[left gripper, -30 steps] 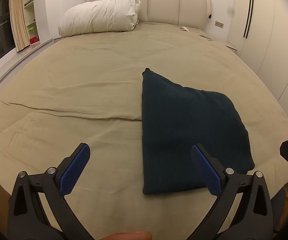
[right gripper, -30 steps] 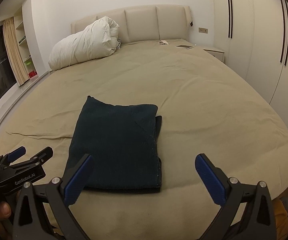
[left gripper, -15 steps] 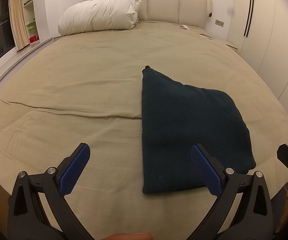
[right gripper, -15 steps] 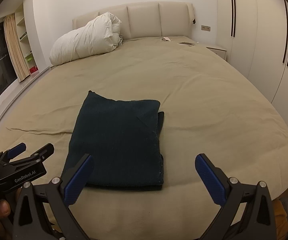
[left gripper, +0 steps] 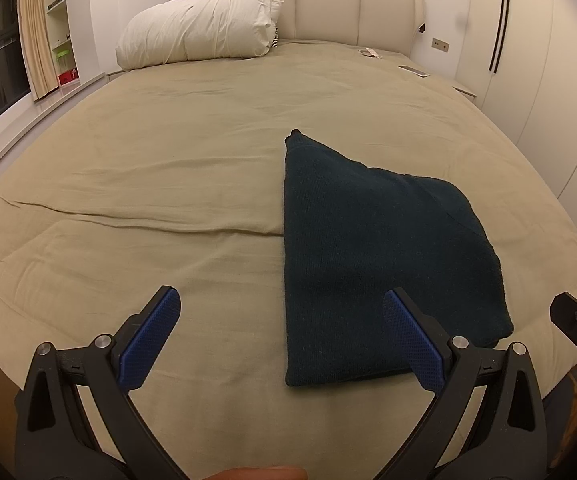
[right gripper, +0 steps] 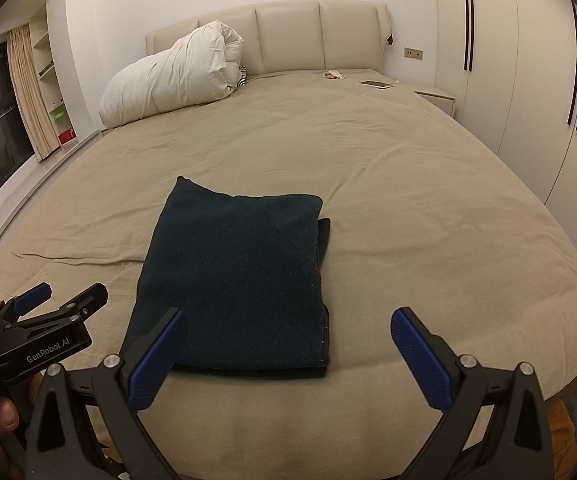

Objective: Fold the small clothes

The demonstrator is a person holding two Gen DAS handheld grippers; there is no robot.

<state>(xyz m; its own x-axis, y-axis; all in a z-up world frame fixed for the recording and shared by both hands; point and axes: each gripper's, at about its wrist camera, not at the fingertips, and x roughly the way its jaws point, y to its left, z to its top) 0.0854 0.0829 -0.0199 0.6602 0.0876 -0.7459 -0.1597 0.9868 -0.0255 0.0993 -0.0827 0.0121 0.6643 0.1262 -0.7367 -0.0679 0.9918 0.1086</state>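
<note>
Dark knit garment (right gripper: 240,280), folded into a compact rectangle, lying flat on the bed (right gripper: 428,216) near its foot edge. My left hand-held gripper (left gripper: 280,340) and right hand-held gripper (right gripper: 288,356) both hang above the near edge with jaws spread wide, holding nothing and not touching the cloth. In the left wrist view the garment sits to the right of centre, its near right part behind my right-side pad; in the right wrist view its near left corner lies behind my left-side pad.

Judged state: the fold looks close to done. Risks from here:
- The layers are not flush on the right side, where a lower layer (right gripper: 324,248) peeks out. A pinch taken there may catch only the top layer and peel the stack open.
- The far left corner (left gripper: 294,134) stands up in a point; dragging would skew the rectangle.
- The garment is near the foot edge; pulling toward me could slide it off.
- The sheet is creased beside it, so a low pinch may gather sheet with the cloth.
</note>
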